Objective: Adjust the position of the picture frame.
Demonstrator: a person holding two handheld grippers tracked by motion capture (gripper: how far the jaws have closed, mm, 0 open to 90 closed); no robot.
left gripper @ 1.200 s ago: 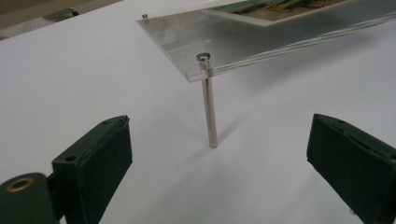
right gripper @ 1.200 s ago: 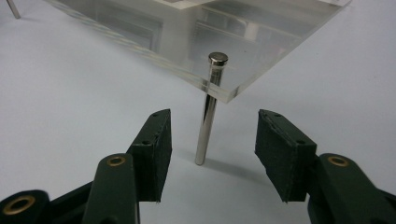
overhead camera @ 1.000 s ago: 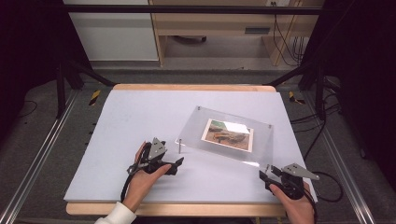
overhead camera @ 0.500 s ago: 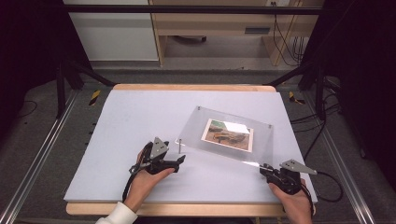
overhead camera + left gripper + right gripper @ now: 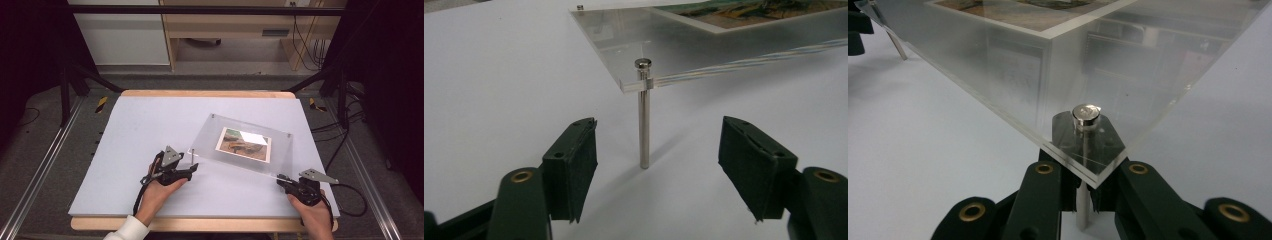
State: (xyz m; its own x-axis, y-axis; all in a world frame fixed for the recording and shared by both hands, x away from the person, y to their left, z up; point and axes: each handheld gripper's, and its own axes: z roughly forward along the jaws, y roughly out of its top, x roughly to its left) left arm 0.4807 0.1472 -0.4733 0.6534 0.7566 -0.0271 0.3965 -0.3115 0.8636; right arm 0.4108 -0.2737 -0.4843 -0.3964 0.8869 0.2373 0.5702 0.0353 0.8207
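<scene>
The clear acrylic photo frame (image 5: 241, 145) stands on the white tabletop (image 5: 130, 130). Right tongs (image 5: 1083, 200) clamp its near-corner steel pin (image 5: 1085, 117); left tongs (image 5: 659, 170) gape around another (ungrasped). Work looks barely begun.

Each claw is black with two flat-padded jaws and brass-ringed screw holes at the arms. The left claw (image 5: 187, 170), lower centre-left, and right claw (image 5: 281, 181), lower right, each carry a grey triangular plate and trail a black cable. A white sleeve (image 5: 125, 231) cuffs the left wrist.
</scene>
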